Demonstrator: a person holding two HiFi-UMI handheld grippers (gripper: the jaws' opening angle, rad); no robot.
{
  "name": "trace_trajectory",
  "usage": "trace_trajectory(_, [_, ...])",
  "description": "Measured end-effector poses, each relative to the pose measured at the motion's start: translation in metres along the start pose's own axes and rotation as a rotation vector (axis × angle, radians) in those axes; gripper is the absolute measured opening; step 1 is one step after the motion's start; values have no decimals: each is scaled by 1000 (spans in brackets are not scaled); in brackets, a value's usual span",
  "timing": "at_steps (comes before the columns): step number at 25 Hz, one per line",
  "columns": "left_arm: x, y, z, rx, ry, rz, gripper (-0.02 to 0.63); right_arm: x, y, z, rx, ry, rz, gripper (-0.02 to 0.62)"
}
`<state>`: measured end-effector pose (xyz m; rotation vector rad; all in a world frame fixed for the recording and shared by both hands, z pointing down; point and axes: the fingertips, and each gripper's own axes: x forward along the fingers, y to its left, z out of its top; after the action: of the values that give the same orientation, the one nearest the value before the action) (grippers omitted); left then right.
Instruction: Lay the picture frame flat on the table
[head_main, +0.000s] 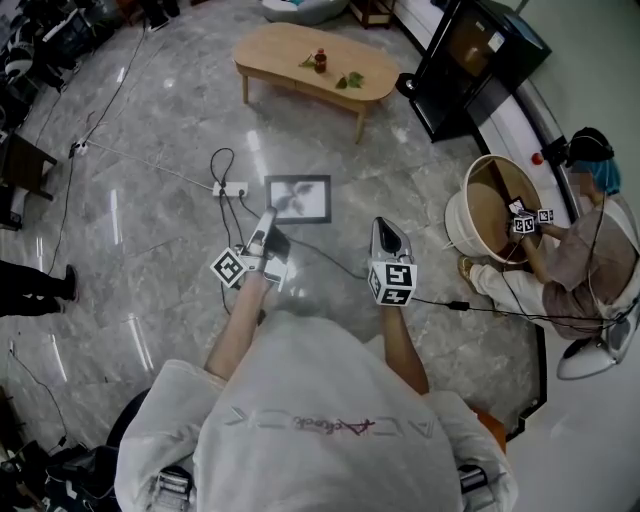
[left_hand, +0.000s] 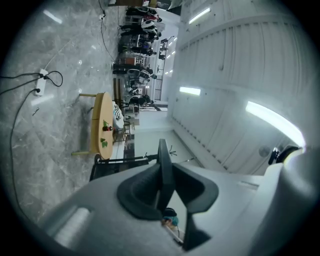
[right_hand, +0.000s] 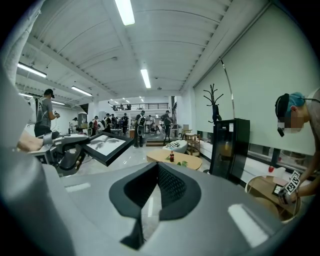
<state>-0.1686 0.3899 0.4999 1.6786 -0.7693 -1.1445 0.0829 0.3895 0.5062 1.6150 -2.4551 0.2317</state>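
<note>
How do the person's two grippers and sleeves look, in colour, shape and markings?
Both the left gripper and right gripper have smooth grey bodies with dark jaw pads. Each carries a white cube with black square markers. The person wears a pale top with sleeves pushed up.

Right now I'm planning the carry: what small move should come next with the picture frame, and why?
Probably a step forward toward the wooden table, with the left hand-held gripper shut on the picture frame. The frame is held above the floor, and the table stands well ahead.
</note>
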Motion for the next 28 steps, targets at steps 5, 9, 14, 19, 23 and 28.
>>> trace_trajectory(5, [1,2,-11,17,-16,0,69,-2,-7,-7,-4,1,28,3])
trace_trajectory(9, [4,1,-15,22,-27,4,69,0,-11,-7,-3,7,49,3])
trace_trajectory(14, [11,2,-21,22,-31,-4,69,2,-17,-8,-10,10,59,3])
trace_trajectory(19, [19,4,-24,12,-30,-2,69,7,-22,-6,-5,10,63,3])
trace_trajectory(23, [30,10,-24,3,-27,-4,69,18,-24,-2,-4,7,73,3])
trace_trajectory(28, [42,25,-22,-6,-27,4,69,36,-30,-3,-7,20,80,3])
